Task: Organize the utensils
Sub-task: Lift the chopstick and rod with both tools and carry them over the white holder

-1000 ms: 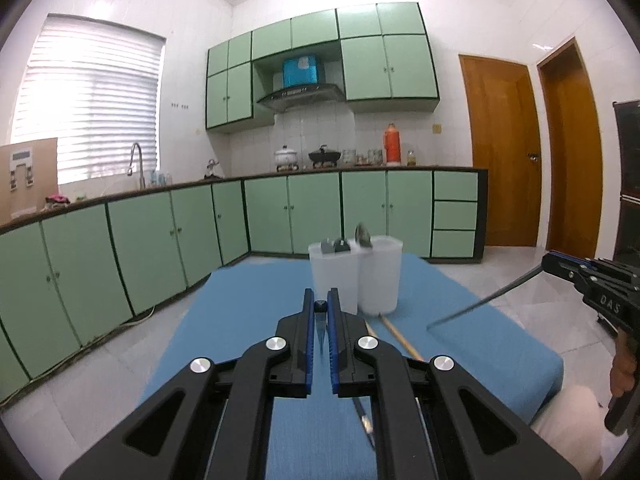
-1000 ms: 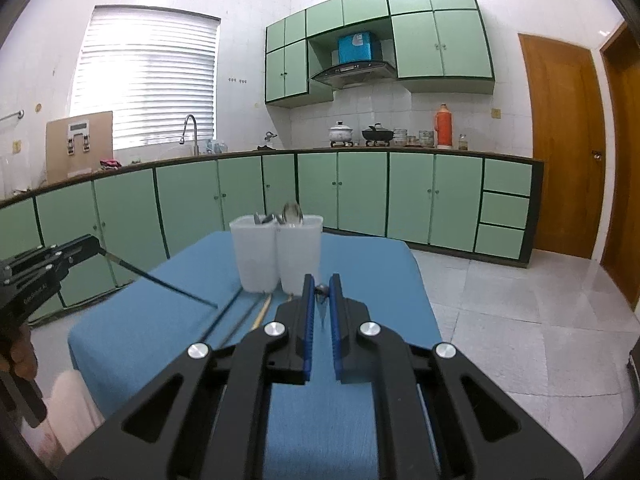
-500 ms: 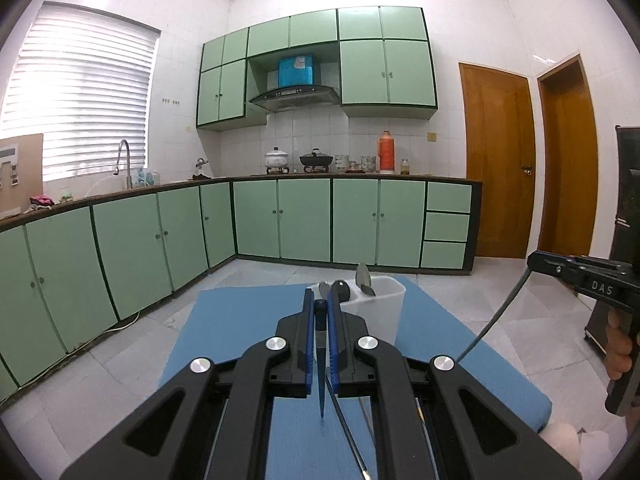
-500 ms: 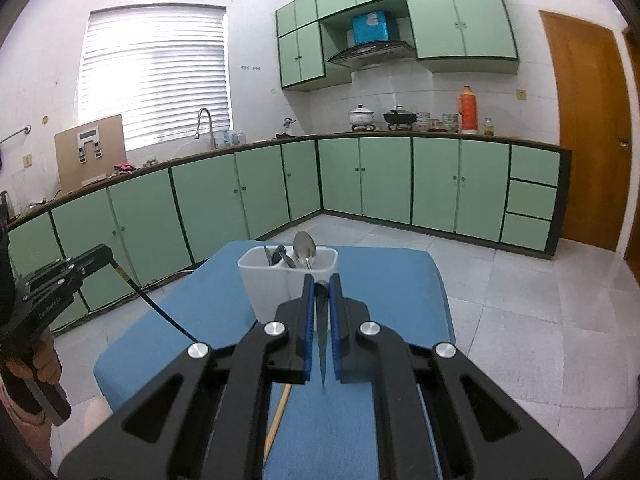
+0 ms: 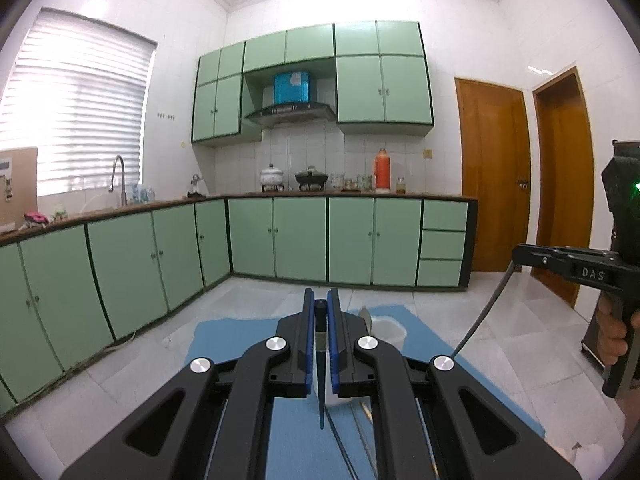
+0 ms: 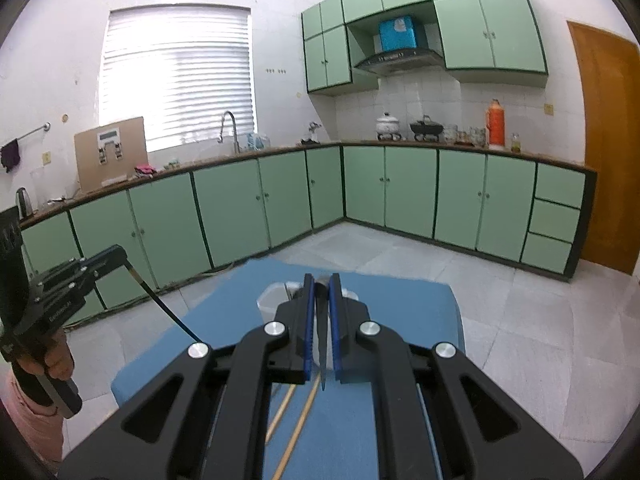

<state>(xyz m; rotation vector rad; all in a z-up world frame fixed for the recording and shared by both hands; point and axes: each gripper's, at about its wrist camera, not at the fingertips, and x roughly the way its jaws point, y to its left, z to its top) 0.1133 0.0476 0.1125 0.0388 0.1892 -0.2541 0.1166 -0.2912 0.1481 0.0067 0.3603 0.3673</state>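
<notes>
Both tools lifted off the blue counter (image 6: 420, 300), each pinching a thin dark utensil.

Left tool (image 5: 321, 312) pressed together on a slim dark stick (image 5: 321, 384), long axis hanging down and back toward the camera. Same story at the right tool (image 6: 321, 288), clamped on its own dark stick (image 6: 322, 352). White holder (image 6: 272, 300) straight ahead and below both, already carrying a spoon or two, roughly equally near either hand, hard to say through the fisheye. Two wooden chopsticks (image 6: 296, 424) lying lengthwise on the counter under the right tool, not yet sorted.
</notes>
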